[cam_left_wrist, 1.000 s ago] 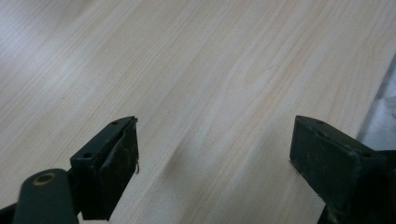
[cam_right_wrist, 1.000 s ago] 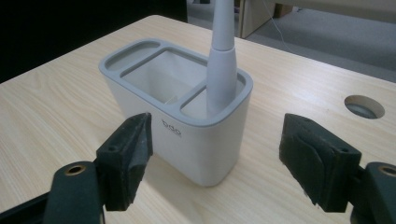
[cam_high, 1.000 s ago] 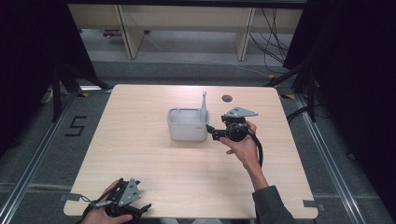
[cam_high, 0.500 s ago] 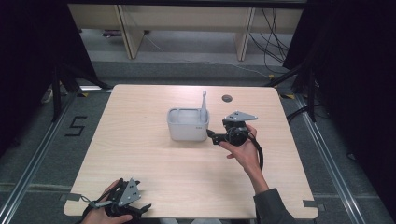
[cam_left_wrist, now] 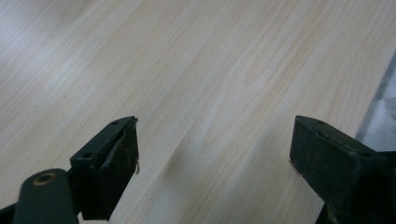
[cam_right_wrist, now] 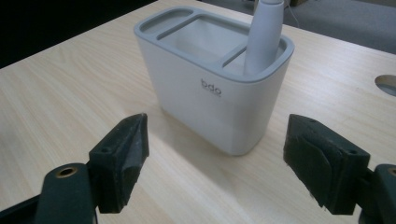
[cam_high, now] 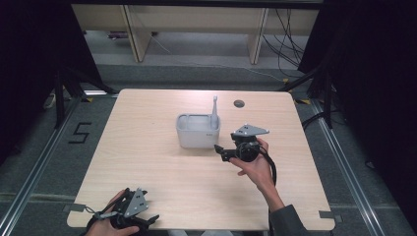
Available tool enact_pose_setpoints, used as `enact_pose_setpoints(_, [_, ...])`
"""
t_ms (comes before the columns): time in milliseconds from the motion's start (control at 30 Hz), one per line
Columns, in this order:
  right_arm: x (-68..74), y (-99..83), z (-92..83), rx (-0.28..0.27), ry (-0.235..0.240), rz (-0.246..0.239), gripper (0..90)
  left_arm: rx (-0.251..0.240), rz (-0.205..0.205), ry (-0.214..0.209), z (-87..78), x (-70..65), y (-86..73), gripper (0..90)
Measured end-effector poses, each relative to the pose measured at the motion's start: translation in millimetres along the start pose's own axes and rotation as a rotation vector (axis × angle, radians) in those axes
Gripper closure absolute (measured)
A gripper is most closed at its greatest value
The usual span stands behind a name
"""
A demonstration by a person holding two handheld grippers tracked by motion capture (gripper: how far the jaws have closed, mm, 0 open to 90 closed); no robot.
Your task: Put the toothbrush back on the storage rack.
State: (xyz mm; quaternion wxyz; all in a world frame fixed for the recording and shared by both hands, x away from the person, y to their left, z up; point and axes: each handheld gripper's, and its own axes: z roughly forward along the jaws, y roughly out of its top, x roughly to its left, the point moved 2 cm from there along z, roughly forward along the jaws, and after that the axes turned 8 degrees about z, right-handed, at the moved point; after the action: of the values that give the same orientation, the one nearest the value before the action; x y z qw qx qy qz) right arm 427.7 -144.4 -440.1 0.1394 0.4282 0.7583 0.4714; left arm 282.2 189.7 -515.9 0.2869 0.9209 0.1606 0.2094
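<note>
A white holder with a grey rim (cam_high: 196,130) (cam_right_wrist: 212,81) stands near the middle of the wooden table (cam_high: 147,162). A pale grey handle (cam_high: 214,112) (cam_right_wrist: 263,35) stands upright in its small corner compartment. My right gripper (cam_high: 220,150) (cam_right_wrist: 215,161) is open, just right of and in front of the holder, with its jaws pointing at it and nothing between them. At the table's near left edge my left gripper (cam_high: 147,219) (cam_left_wrist: 215,158) is open over bare wood.
A round cable hole (cam_high: 239,103) (cam_right_wrist: 386,84) lies in the table behind the holder. Shelving legs (cam_high: 135,34) and cables (cam_high: 290,39) stand beyond the far edge. Dark curtains flank both sides.
My right gripper has drawn back from the holder, toward the near side and slightly right. The left gripper has stayed put.
</note>
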Motion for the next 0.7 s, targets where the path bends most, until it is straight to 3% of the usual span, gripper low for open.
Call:
enact_pose_setpoints(33, [-0.8,-0.7,-0.9,0.009,-0.005,-0.019,22.9,0.0,0.0,0.0,-0.1,0.0,0.0,15.2])
enact_pose_setpoints(100, [2.2,-4.9,-1.9,0.019,-0.004,-0.006,22.9,0.0,-0.001,0.0,-0.1,0.1,0.0,15.2])
enact_pose_setpoints(233, [3.2,-11.4,-2.8,0.031,0.009,-0.034,22.9,-0.001,-0.001,0.001,-0.1,-0.1,0.1,15.2])
enact_pose_setpoints(333, [7.8,-17.0,-5.4,0.047,0.007,0.004,22.9,0.0,-0.013,0.0,0.2,-0.7,-0.2,15.2])
enact_pose_setpoints(367, [6.3,-17.2,-5.6,0.037,0.005,-0.023,22.9,0.001,-0.006,0.001,0.0,-0.3,-0.1,15.3])
enact_pose_setpoints(467, [8.7,-22.7,-7.2,0.045,0.018,-0.009,22.9,0.0,-0.001,0.001,0.0,-0.1,0.0,15.2])
enact_pose_setpoints(500, [7.2,-23.3,-7.9,0.044,0.009,-0.03,23.0,0.0,-0.001,0.001,-0.1,-0.1,0.0,15.2])
enact_pose_setpoints(533, [9.1,-25.9,-8.8,0.055,0.013,-0.002,23.0,0.0,-0.001,0.002,-0.4,0.0,0.0,15.2])
enact_pose_setpoints(600, [10.2,-30.0,-10.0,0.063,0.014,0.006,23.0,0.001,-0.001,0.001,-0.4,0.1,0.0,15.2])
enact_pose_setpoints(667, [7.6,-32.3,-9.6,0.048,0.01,-0.036,23.0,0.001,-0.008,0.001,-0.1,-0.4,-0.2,15.2])
enact_pose_setpoints(700, [8.7,-34.4,-9.8,0.057,0.023,-0.023,23.0,0.001,0.0,0.002,-0.1,0.0,-0.1,15.3])
